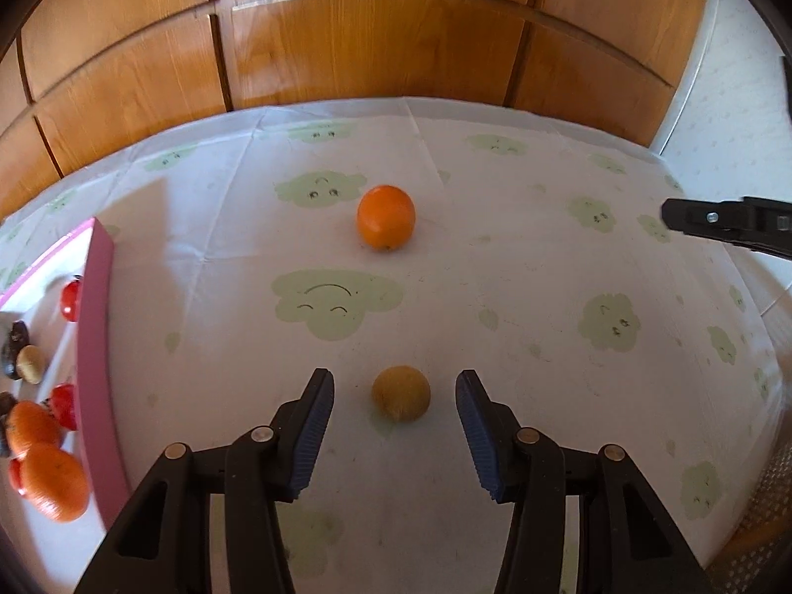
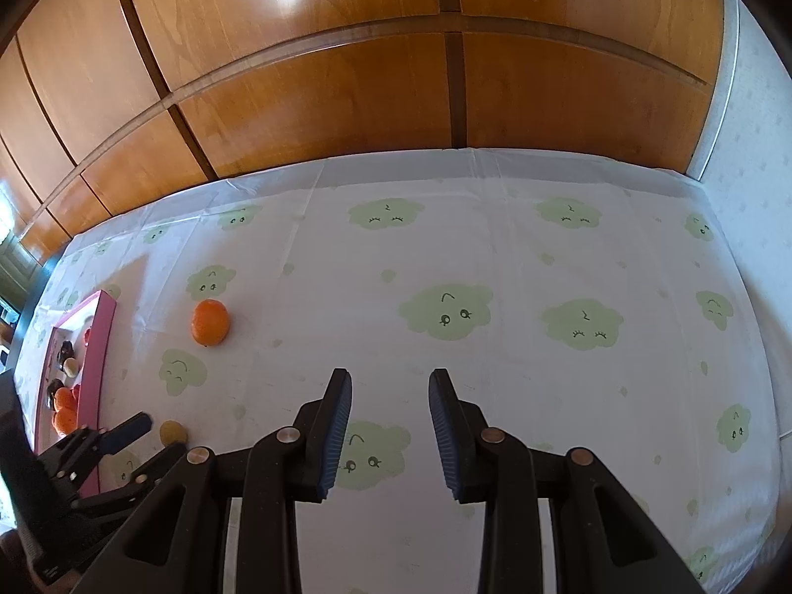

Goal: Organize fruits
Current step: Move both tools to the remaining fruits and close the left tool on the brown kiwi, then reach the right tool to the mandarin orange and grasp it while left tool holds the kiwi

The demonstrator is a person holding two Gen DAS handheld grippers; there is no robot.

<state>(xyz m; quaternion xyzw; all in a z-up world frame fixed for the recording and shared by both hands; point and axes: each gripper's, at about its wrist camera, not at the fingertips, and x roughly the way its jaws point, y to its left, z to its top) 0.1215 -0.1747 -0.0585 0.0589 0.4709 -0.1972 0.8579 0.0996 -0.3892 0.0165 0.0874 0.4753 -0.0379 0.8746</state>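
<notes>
Wooden cabinet panels [image 1: 346, 49] fill the top of both views, and below them a white tablecloth [image 1: 495, 272] printed with pale green smiling clouds covers the table. At the left edge of the left wrist view sits a pink tray [image 1: 96, 346] that already contains two oranges, some small red fruits and a few dark and tan pieces.

Two fruits are loose on the cloth. A small round tan fruit [image 1: 401, 393] lies low in the centre of the left wrist view, directly between the spread fingers of the left gripper [image 1: 394, 393], which touches nothing. An orange [image 1: 386, 218] rests farther up, near the middle of that view. The right gripper [image 2: 390, 391] is also spread apart and empty, over bare cloth at the lower centre of its own view.

The tan fruit looks light, and its thin skin might dent under a hard squeeze. Being round, it could roll or squirt out sideways, so the ridged blue pads [image 1: 317, 425] should meet it across its widest part, level with the middle, closing gently. The orange appears heavier and firmer, with a grippier peel.
</notes>
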